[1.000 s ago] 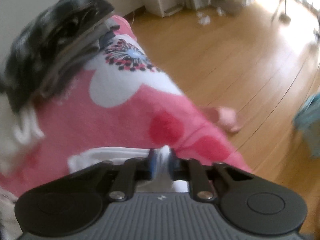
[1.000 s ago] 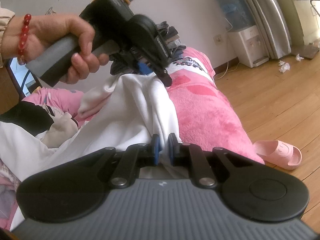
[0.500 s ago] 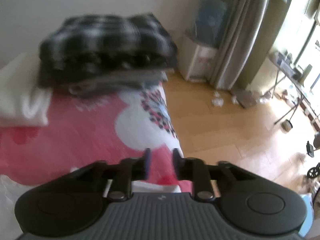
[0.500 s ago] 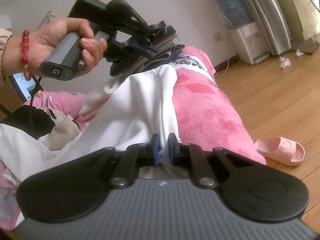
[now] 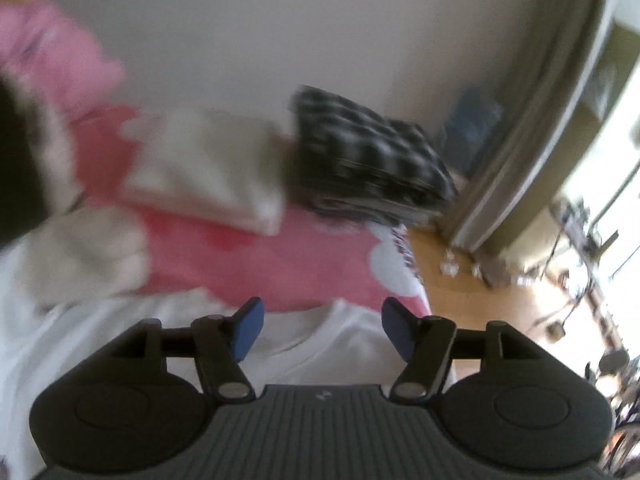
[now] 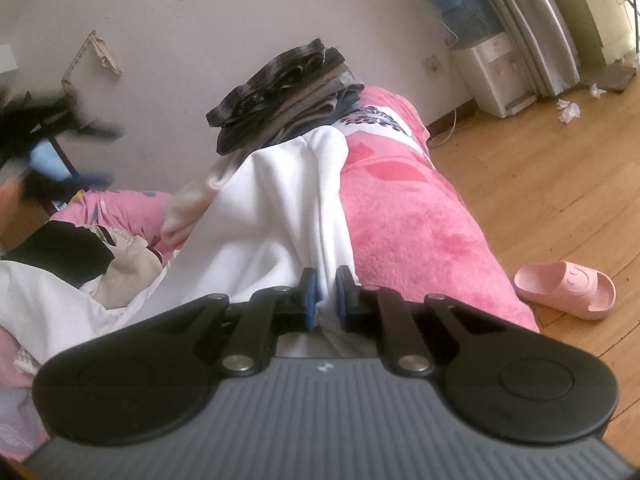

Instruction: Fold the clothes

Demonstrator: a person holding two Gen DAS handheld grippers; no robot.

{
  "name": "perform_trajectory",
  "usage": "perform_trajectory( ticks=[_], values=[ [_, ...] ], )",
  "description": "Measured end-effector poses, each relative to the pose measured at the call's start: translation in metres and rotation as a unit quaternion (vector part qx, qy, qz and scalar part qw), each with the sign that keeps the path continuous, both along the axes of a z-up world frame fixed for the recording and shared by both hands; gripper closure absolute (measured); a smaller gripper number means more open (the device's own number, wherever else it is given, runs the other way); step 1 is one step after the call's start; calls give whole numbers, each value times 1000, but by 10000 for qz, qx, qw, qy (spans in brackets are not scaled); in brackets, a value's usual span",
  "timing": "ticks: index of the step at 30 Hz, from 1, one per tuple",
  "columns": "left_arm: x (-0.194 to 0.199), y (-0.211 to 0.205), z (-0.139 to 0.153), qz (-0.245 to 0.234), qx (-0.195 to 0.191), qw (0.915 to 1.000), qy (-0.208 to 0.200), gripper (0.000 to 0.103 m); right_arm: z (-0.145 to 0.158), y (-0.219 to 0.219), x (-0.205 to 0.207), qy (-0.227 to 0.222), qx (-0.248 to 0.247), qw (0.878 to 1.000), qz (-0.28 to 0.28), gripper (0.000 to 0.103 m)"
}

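A white garment (image 6: 276, 208) lies stretched along the pink blanket (image 6: 404, 224) on the bed. My right gripper (image 6: 325, 298) is shut on its near edge, the cloth bunched between the blue pads. In the left wrist view my left gripper (image 5: 320, 326) is open, its blue pads (image 5: 248, 328) wide apart above the white garment (image 5: 304, 344), holding nothing. The left gripper (image 6: 44, 148) shows as a dark blur at the far left of the right wrist view. A stack of folded dark plaid clothes (image 6: 284, 92) sits at the far end of the bed by the wall.
A folded cream piece (image 5: 208, 168) lies beside the plaid stack (image 5: 372, 164). A black and beige heap (image 6: 80, 256) sits left of the white garment. A pink slipper (image 6: 568, 288) rests on the wood floor. A water dispenser (image 6: 492, 68) and curtain (image 6: 524, 20) stand by the wall.
My left gripper has let go of the white garment, opened wide and swung away to the left. The right gripper stays shut on the cloth.
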State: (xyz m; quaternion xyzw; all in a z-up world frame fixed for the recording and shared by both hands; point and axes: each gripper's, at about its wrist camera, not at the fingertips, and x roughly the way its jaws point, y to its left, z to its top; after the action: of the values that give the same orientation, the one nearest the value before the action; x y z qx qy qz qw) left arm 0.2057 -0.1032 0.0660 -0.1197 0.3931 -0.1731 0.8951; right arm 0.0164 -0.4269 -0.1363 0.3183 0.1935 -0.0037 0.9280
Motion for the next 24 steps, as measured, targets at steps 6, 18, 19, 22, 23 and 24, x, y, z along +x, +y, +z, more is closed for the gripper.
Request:
perform_trajectory(
  ticks=[6, 18, 19, 22, 23, 24],
  values=[
    [-46, 79, -48, 342, 25, 9991, 237, 36, 1, -4, 4, 119, 119, 9998, 46, 94],
    [-70, 138, -117, 285, 651, 9947, 746, 35, 61, -26, 20, 745, 574, 9954, -161, 73],
    [-70, 141, -122, 293, 556, 9950, 778, 35, 71, -25, 25, 846, 491, 9952, -104, 73],
    [-71, 150, -130, 396, 331, 9958, 757, 45, 96, -12, 40, 1178, 208, 9927, 184, 73],
    [-72, 152, -132, 451, 273, 9960, 718, 52, 103, -6, 44, 1257, 124, 9916, 266, 73],
    [-72, 153, -133, 507, 215, 9962, 679, 59, 109, 0, 47, 1291, 52, 9910, 339, 73]
  ],
)
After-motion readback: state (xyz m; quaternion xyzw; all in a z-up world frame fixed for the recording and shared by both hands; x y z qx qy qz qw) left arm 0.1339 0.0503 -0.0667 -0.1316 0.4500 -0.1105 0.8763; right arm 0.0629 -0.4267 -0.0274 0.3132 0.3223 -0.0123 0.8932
